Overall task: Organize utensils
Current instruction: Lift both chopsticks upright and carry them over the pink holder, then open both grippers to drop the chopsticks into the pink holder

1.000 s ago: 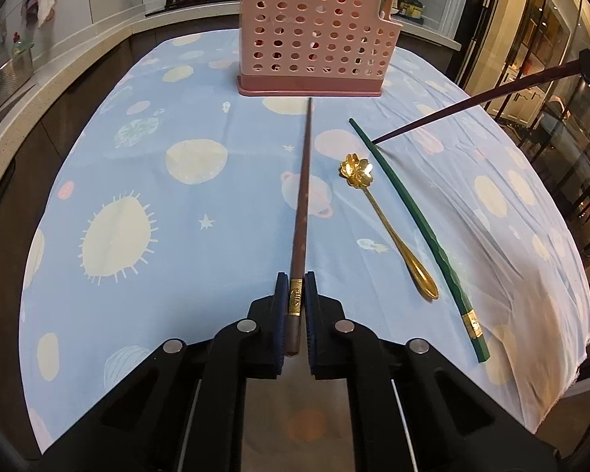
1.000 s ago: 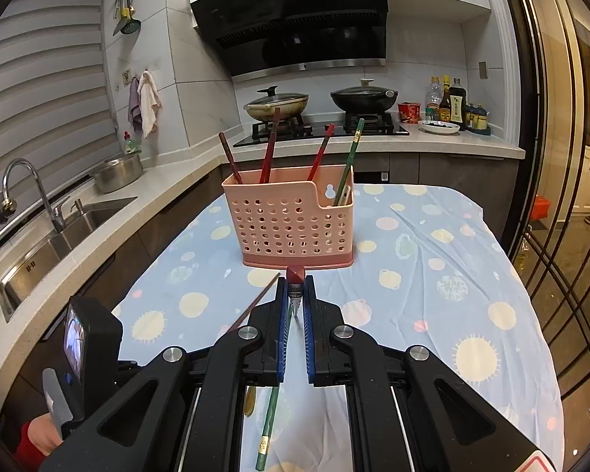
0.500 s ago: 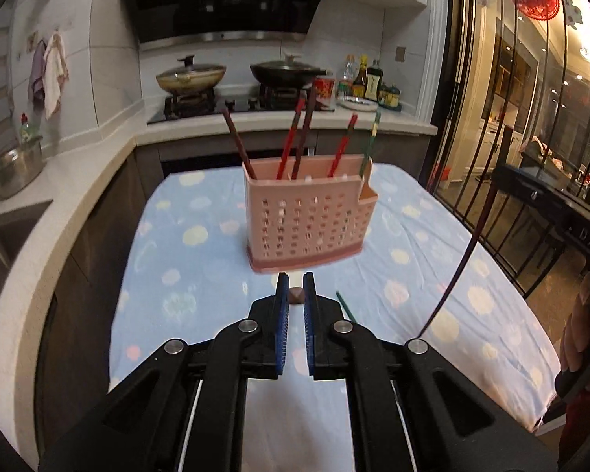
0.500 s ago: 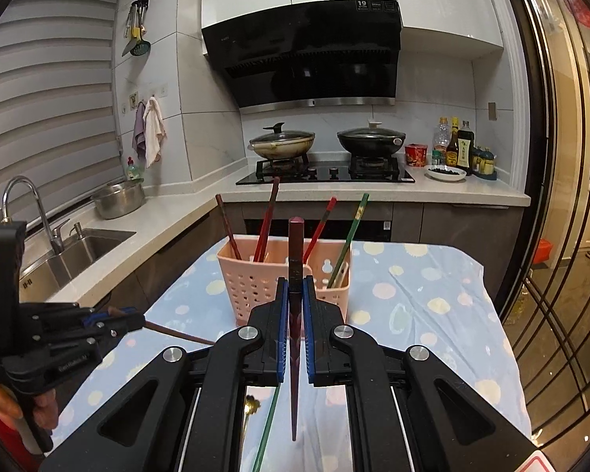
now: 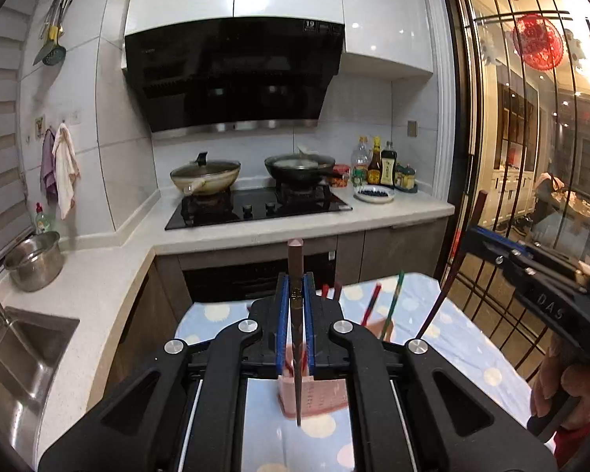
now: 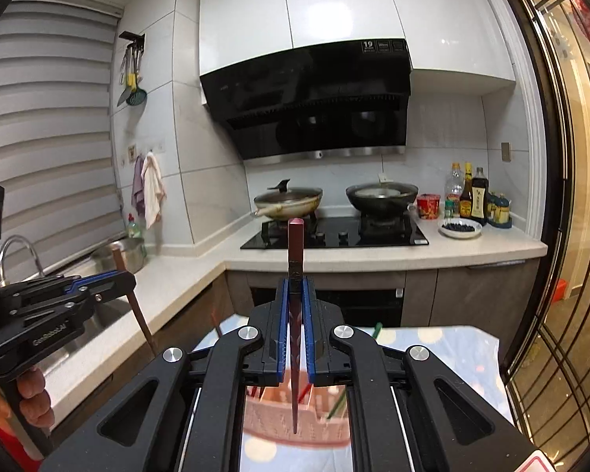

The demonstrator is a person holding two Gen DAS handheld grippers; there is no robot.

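My left gripper (image 5: 295,295) is shut on a dark brown chopstick (image 5: 296,271) held upright, tip pointing down over the pink perforated utensil basket (image 5: 322,395). My right gripper (image 6: 295,299) is shut on a second brown chopstick (image 6: 295,251), also upright, its tip hanging above the same basket (image 6: 271,421). The basket holds red and green chopsticks (image 5: 391,303). The right gripper shows at the right of the left wrist view (image 5: 487,236), and the left gripper at the left of the right wrist view (image 6: 122,279).
The basket stands on a table with a blue patterned cloth (image 5: 472,350). Behind it are a counter with a stove and two pans (image 5: 251,181), bottles (image 5: 377,165), a steel pot (image 5: 35,259) and a sink (image 5: 15,350). A barred glass door (image 5: 531,157) is on the right.
Both grippers have risen and tilted up, so the chopsticks now hang vertically above the basket. The table has dropped mostly out of view.
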